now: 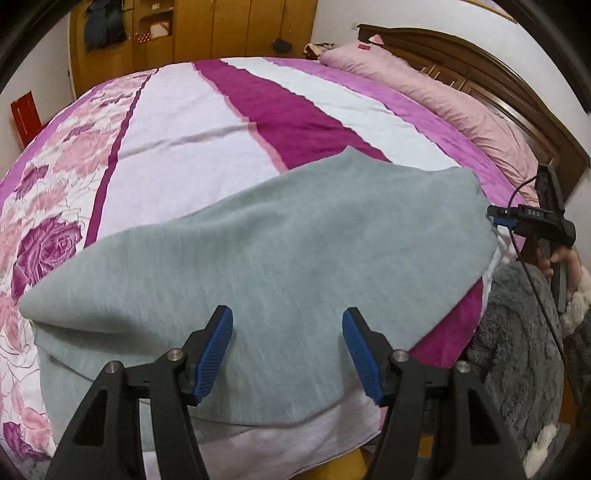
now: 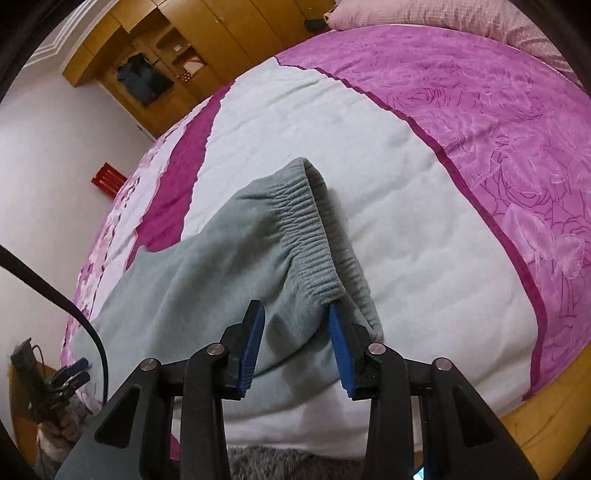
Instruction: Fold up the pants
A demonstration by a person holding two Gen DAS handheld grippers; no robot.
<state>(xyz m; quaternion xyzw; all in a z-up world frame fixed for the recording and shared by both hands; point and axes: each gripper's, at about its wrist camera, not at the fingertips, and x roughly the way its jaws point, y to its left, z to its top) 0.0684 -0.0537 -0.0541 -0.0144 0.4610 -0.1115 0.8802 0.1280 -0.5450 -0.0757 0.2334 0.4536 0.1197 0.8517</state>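
Grey-green sweatpants (image 1: 280, 251) lie across the near part of a bed (image 1: 207, 122). In the right wrist view their elastic waistband (image 2: 314, 236) points away from me. My left gripper (image 1: 287, 317) is open and empty, jaws wide apart, just above the flat cloth near the bed's front edge. My right gripper (image 2: 296, 314) is open too, hovering over the cloth just below the waistband; its right fingertip sits at the waistband's near corner. The right gripper also shows in the left wrist view (image 1: 496, 218) at the pants' right edge. The left gripper shows in the right wrist view (image 2: 79, 371), far left.
The bed has a pink, magenta and white floral cover (image 2: 498, 155). Pink pillows (image 1: 443, 96) lie by the wooden headboard (image 1: 517, 96). A wooden wardrobe (image 1: 192, 33) stands behind. A grey fluffy sleeve (image 1: 517, 350) is at lower right. A black cable (image 2: 74, 314) hangs left.
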